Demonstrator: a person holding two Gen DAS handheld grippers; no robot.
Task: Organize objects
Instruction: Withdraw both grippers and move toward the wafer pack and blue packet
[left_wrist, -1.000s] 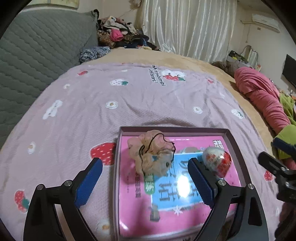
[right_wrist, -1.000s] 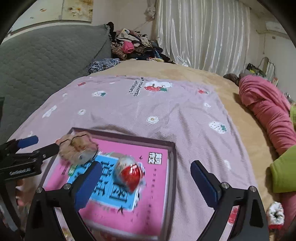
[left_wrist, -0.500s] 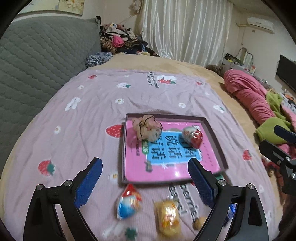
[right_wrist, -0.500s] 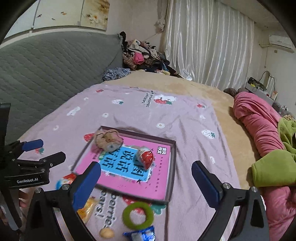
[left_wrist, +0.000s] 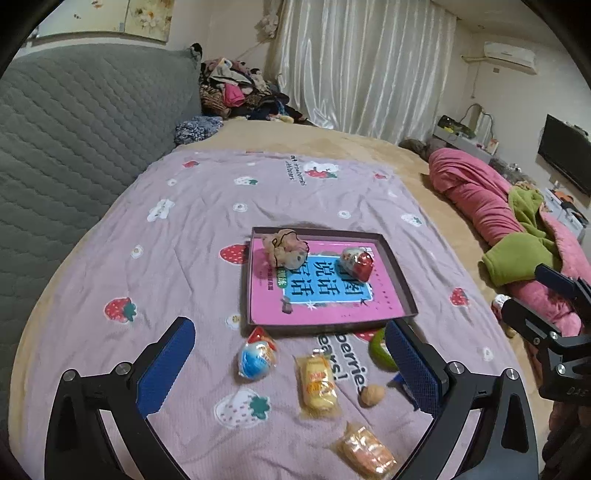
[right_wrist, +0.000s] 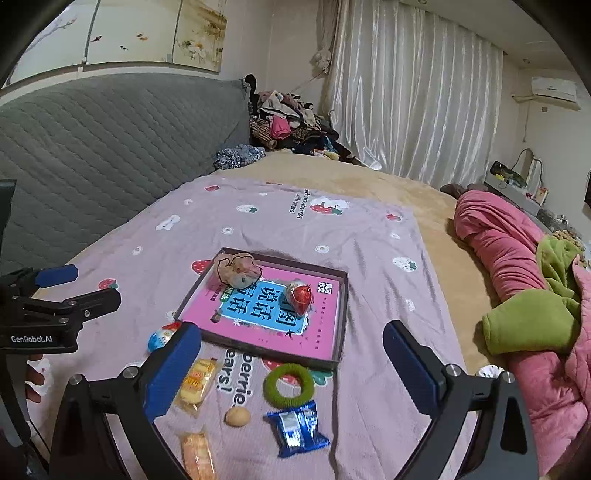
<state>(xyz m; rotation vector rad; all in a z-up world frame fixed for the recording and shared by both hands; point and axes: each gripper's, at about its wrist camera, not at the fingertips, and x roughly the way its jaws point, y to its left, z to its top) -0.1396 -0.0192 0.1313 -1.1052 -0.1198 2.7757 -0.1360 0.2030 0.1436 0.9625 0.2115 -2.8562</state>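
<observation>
Two things already lie in the tray (left_wrist: 400, 284) mid-bed: scrunchie (left_wrist: 286, 248) and red egg (left_wrist: 357, 261). Loose items wait along its near edge. Both grippers, left (left_wrist: 291, 363) and right (right_wrist: 291, 360), hover with jaws spread, empty. Next, probably centre the blue egg (left_wrist: 256, 357) between the pads before closing, as it may roll.

Both wrist cameras sit raised above the near edge of the bed (left_wrist: 110, 229), looking forward and down toward the headboard (right_wrist: 110, 140) and curtain (left_wrist: 362, 74). Left view sits further left. Both share the shallow tray (left_wrist: 400, 286) (right_wrist: 341, 317) mid-bed, the loose snacks before it, and each other's claw at frame edge.
</observation>
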